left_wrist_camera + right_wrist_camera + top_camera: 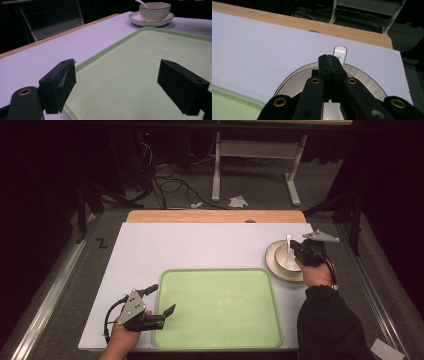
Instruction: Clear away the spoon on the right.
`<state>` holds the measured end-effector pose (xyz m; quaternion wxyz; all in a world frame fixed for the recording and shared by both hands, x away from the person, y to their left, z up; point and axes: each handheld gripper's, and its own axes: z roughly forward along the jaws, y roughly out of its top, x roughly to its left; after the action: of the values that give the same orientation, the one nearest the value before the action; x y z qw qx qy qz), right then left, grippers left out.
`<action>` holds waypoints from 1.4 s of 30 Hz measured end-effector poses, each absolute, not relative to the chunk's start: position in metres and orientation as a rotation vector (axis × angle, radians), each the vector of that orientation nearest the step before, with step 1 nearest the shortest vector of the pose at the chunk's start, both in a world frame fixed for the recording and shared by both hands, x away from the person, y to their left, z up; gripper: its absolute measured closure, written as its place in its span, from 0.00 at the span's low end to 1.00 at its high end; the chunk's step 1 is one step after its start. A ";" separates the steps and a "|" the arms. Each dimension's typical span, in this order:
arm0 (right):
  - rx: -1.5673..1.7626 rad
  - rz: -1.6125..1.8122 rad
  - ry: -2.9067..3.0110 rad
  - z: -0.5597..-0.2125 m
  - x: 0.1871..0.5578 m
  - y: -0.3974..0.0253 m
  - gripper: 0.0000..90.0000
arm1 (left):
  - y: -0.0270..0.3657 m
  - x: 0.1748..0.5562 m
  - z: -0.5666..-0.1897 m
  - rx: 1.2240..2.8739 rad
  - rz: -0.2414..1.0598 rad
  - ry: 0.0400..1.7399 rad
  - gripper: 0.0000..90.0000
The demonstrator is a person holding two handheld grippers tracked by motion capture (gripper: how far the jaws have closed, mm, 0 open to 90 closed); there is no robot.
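White tabletop [200,245]: the right hand-held gripper [331,58] is clamped on a spoon [340,53] in a bowl [286,257] on a plate [272,265]. Left hand-held gripper [159,301], jaws apart, hovers over a green tray [220,310]. No readable writing.

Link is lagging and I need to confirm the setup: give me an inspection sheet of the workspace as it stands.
Surface: white board on a wooden table.
Job's things: white spoon in a white bowl on a saucer, far right; green tray, bare, near centre.
Clutter: nothing seen on the board.
Grippers: right gripper shut on the spoon handle over the bowl; left gripper open, jaws astride the tray's near left edge.
Cables: black cable trailing from the left gripper; loose cables on the floor beyond.
Surroundings: dark room, white frame legs, scrap of paper on the floor.
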<state>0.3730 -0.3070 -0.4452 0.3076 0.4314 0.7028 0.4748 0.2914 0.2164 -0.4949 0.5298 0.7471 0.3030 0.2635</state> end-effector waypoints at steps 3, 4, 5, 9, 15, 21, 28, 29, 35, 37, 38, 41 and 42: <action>1.175 1.171 1.876 -0.437 0.399 -0.301 1.00 | 0.216 0.291 -0.495 1.777 0.628 0.725 0.17; 1.197 1.158 1.880 -0.435 0.407 -0.300 1.00 | 0.217 0.291 -0.495 1.781 0.629 0.722 0.17; 1.212 1.136 1.886 -0.434 0.416 -0.298 1.00 | 0.217 0.291 -0.495 1.781 0.629 0.722 0.17; 1.279 1.083 1.893 -0.432 0.447 -0.292 1.00 | 0.217 0.291 -0.494 1.772 0.629 0.724 0.17; 1.313 1.002 1.930 -0.431 0.483 -0.281 1.00 | 0.217 0.291 -0.494 1.772 0.624 0.723 0.17; 1.351 0.927 1.956 -0.430 0.509 -0.268 1.00 | 0.218 0.291 -0.494 1.771 0.623 0.725 0.17; 1.381 0.839 1.971 -0.433 0.523 -0.260 1.00 | 0.219 0.290 -0.494 1.764 0.620 0.723 0.17; 1.386 0.833 1.975 -0.434 0.524 -0.261 1.00 | 0.219 0.290 -0.494 1.764 0.620 0.723 0.17; 1.420 0.776 1.969 -0.432 0.528 -0.267 1.00 | 0.219 0.290 -0.494 1.762 0.619 0.725 0.17; 1.440 0.774 1.959 -0.432 0.528 -0.273 1.00 | 0.219 0.290 -0.494 1.760 0.617 0.727 0.17; 1.449 0.768 1.956 -0.433 0.528 -0.276 1.00 | 0.219 0.290 -0.494 1.765 0.619 0.724 0.17; 1.465 0.754 1.954 -0.432 0.526 -0.284 1.00 | 0.218 0.290 -0.494 1.760 0.618 0.726 0.17; 1.471 0.748 1.950 -0.432 0.525 -0.287 1.00 | 0.218 0.291 -0.494 1.761 0.618 0.727 0.17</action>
<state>0.5247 -0.2872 -0.4316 0.2893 0.5511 0.7307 0.2804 0.2906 0.2182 -0.4942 0.5392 0.7404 0.3056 0.2601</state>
